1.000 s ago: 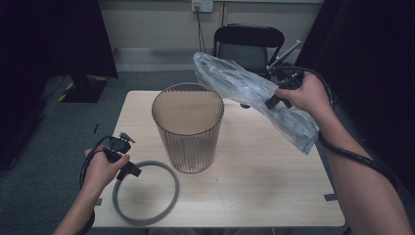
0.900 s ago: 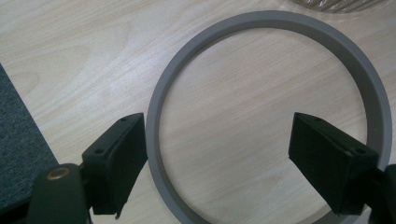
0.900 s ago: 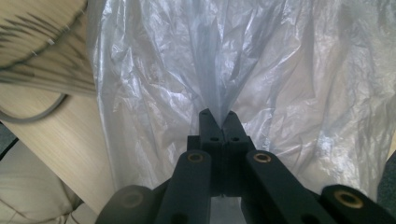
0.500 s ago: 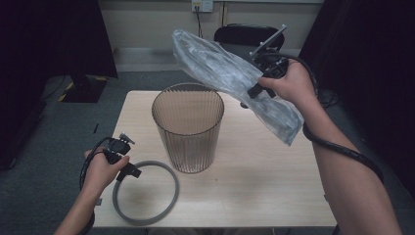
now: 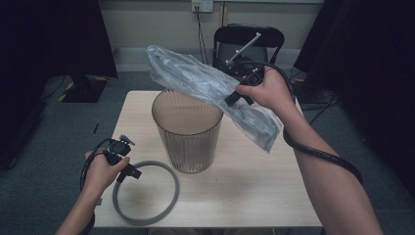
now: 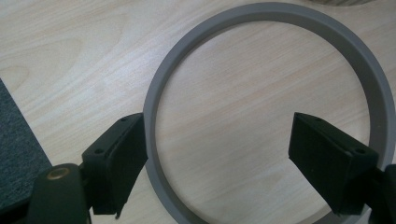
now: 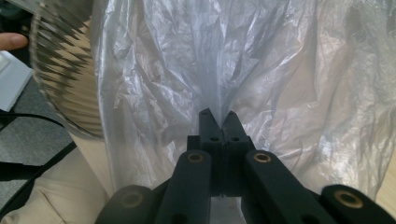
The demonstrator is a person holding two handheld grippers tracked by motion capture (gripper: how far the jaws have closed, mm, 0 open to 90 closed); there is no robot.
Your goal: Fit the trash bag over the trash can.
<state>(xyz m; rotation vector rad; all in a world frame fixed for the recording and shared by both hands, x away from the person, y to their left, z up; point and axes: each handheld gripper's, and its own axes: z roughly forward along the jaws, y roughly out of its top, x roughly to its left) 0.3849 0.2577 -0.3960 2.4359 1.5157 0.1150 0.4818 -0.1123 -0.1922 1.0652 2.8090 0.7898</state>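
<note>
My right tongs (image 7: 218,116) pinch the bag (image 5: 210,90) over the bin (image 5: 186,132) — to line it; left tongs (image 6: 219,154) gape over the ring (image 6: 266,93).

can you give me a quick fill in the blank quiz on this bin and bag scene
1. The right gripper is shut on the clear crinkled plastic ____.
2. The ribbed translucent brown bin stands ____ on the light wooden table.
3. The grey plastic ring lies flat on the table, and the left gripper has its jaws ____ over it.
4. The bag is held in the air ____ the bin's mouth.

Missing words: bag; upright; open; above
</note>
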